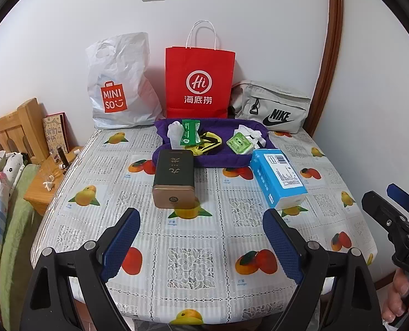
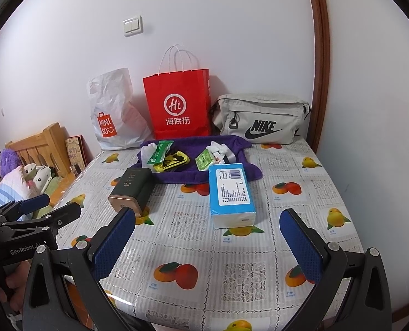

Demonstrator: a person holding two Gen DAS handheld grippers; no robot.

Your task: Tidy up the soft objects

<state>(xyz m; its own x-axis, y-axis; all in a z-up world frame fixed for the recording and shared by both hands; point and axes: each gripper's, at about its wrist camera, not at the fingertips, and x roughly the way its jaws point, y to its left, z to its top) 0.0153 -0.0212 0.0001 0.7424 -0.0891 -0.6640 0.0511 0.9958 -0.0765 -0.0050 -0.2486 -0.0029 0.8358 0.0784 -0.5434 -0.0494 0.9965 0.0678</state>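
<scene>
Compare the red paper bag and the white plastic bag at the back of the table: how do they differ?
The red bag stands stiff and upright with straight edges; the white bag slumps, crumpled. The red bag has thin white cord handles; the white bag has a cut-out grip hole. The red bag bears a white round logo; the white bag bears a red one. Both stand against the wall beside each other.

A home bedroom: left of the tongs stands a wooden headboard [image 1: 10, 129] with patterned pillows [image 1: 0, 165] and a bedside cabinet [image 1: 43, 184]; ahead, a fruit-print tablecloth [image 1: 198, 248] carries shopping bags [image 1: 198, 82] against a white wall
</scene>
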